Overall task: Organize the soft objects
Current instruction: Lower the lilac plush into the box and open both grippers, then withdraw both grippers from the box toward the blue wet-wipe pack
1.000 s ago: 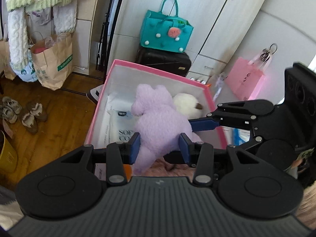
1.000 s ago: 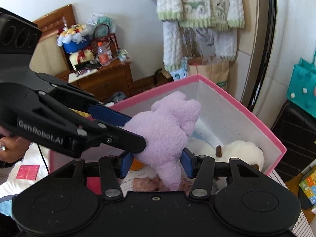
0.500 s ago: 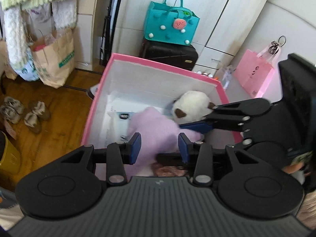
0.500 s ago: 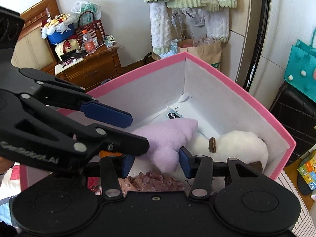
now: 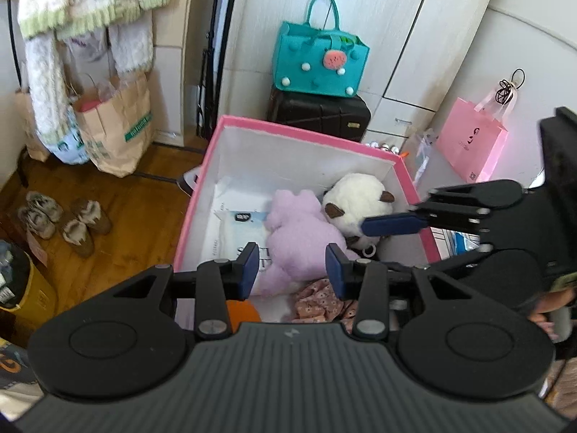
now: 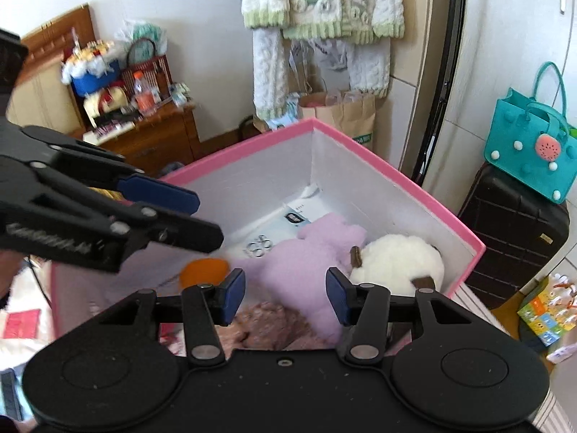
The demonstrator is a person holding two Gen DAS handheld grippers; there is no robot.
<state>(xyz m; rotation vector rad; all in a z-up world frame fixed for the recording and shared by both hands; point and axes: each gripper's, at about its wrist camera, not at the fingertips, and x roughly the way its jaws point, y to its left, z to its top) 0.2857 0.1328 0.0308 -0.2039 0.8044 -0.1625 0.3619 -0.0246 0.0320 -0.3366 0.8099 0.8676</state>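
A purple plush toy [image 5: 299, 234] lies inside the pink-rimmed white box [image 5: 306, 131], beside a white plush with brown ears [image 5: 355, 204]. It also shows in the right wrist view [image 6: 306, 256], with the white plush [image 6: 400, 263] to its right. My left gripper [image 5: 292, 265] is open and empty above the box's near end. My right gripper [image 6: 285, 294] is open and empty above the purple plush. A floral cloth [image 5: 321, 301] and an orange item [image 6: 203, 270] lie at the box's near end.
A teal bag [image 5: 319, 59] sits on a black suitcase [image 5: 321, 117] behind the box. A pink bag [image 5: 470, 148], a paper bag [image 5: 115, 126] and shoes [image 5: 61, 222] stand around. A wooden dresser [image 6: 151, 133] stands at the far left.
Both grippers held the purple plush over the box, lowered it in, then opened and drew back. The plush now lies in the box.
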